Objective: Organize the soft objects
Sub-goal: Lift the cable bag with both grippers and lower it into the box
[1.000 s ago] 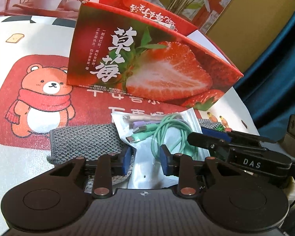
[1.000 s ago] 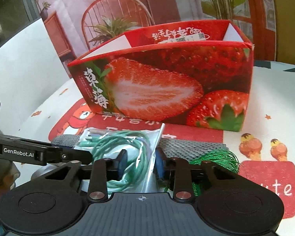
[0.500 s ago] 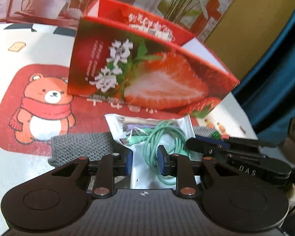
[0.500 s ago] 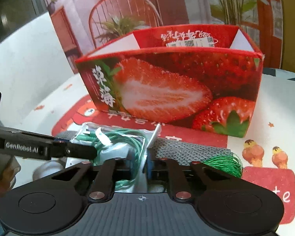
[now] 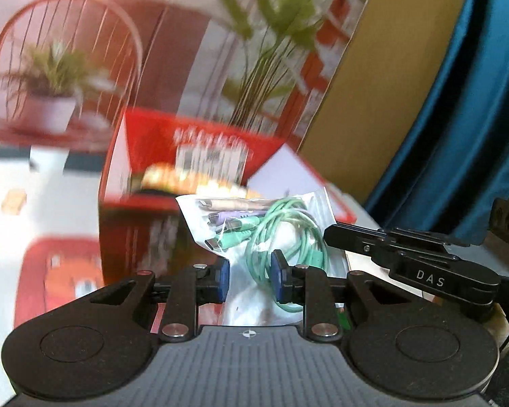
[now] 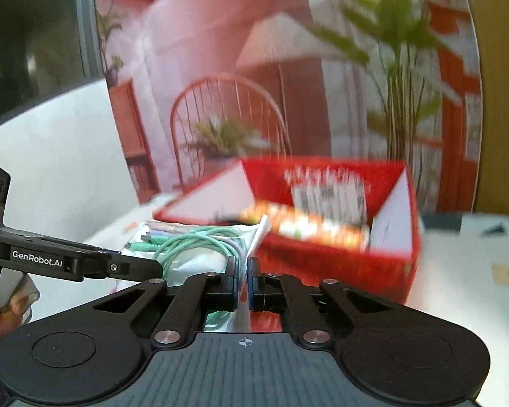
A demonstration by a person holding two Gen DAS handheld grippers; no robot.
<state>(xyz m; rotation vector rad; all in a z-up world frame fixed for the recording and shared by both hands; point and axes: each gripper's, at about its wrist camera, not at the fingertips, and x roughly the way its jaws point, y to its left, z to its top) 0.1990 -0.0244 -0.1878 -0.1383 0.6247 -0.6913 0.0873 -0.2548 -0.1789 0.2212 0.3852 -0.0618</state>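
Between the two grippers hangs the clear bag of cables (image 5: pixel 254 234), raised in front of the red strawberry box (image 6: pixel 329 210), which sits at about 1 o'clock in the right wrist view and 11 o'clock in the left. The right gripper (image 6: pixel 242 279) has its blue pads pinched tight on the bag's edge. The left gripper (image 5: pixel 249 279) stands around the bag's lower part with its pads parted; whether they press the plastic cannot be told.

The bag looks light, limp and slick, and the coiled green cable (image 5: pixel 285 237) inside will probably slide and shift the weight. A grip on the flat sealed border seems safer than one over the lumpy coil, where pads could slip.

Below lies a white printed tablecloth (image 6: pixel 465 271), blurred. Behind stands a backdrop printed with a chair and plants (image 6: pixel 227 115), with a blue curtain (image 5: pixel 475 101) at 3 o'clock in the left view.
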